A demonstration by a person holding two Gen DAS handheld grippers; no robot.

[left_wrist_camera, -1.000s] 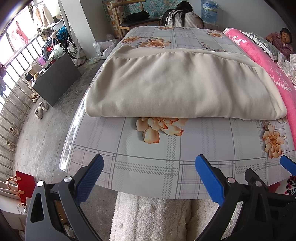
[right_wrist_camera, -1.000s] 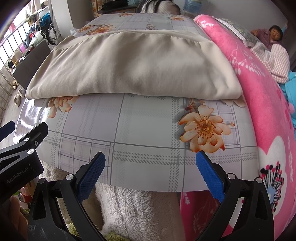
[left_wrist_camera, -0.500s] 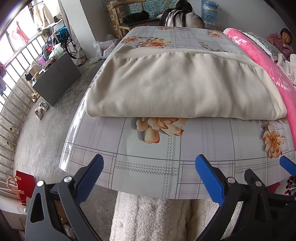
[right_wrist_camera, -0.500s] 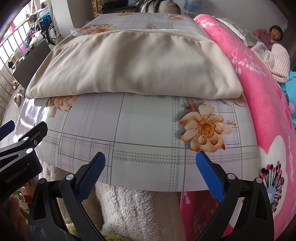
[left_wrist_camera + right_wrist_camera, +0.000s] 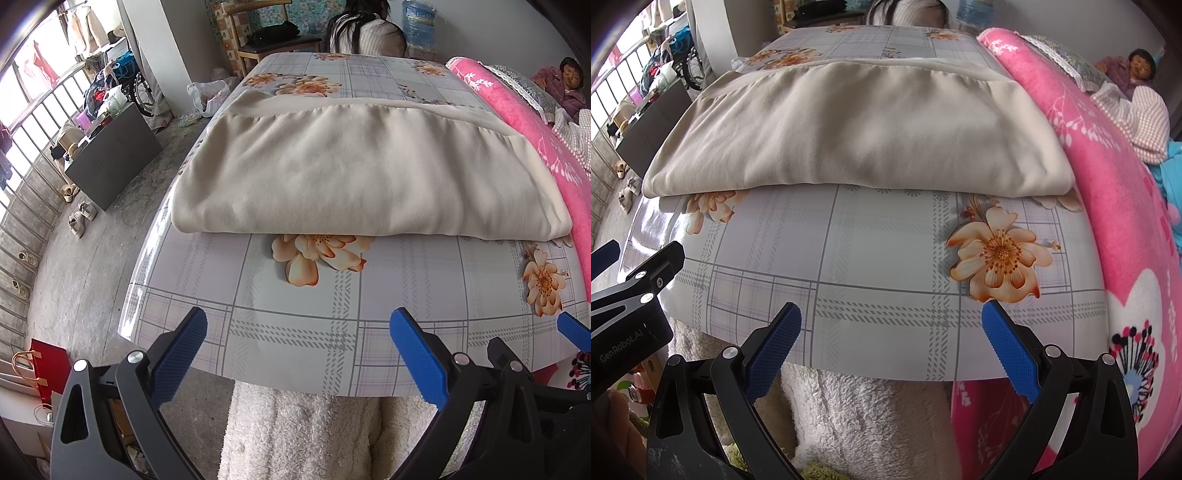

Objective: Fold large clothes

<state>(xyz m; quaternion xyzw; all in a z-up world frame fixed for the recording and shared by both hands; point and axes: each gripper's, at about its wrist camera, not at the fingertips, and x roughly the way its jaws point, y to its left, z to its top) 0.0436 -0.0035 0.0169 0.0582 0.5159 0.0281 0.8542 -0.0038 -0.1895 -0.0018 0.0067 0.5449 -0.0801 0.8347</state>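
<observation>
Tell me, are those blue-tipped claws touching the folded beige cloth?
Apart. In the left wrist view, the left gripper sits open short of the beige cloth; the right gripper shows the same gap, with bare flowered tablecloth between.

You've got a pink blanket [image 5: 1123, 221] bunched along the desk's [image 5: 295, 332] right side, shoes [image 5: 82, 218] on the floor left, and a water jug [image 5: 417, 22] way back.

Bright window daylight from left, fisheye-warped edges
</observation>
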